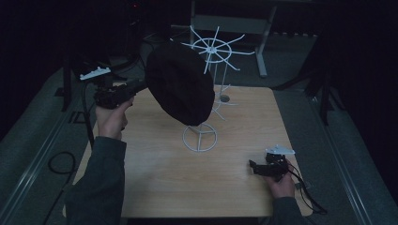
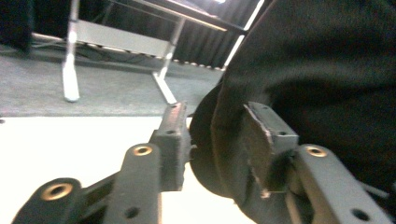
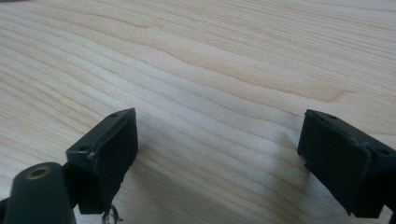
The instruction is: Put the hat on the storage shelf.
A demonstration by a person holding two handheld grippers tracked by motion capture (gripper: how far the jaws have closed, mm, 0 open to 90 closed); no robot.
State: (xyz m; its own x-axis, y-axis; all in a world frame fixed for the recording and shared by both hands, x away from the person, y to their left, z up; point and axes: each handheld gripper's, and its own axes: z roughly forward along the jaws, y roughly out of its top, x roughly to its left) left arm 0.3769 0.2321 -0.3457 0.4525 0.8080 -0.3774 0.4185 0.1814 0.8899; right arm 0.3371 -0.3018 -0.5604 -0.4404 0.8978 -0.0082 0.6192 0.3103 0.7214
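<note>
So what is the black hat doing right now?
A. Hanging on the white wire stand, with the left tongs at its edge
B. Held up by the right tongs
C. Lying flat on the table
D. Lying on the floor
A: the black hat sits on the white wire stand, its edge between the left tongs.

Dim lab: black curtains (image 1: 356, 37), lone wooden table (image 1: 187, 178), floor cables (image 1: 58, 164).
</note>
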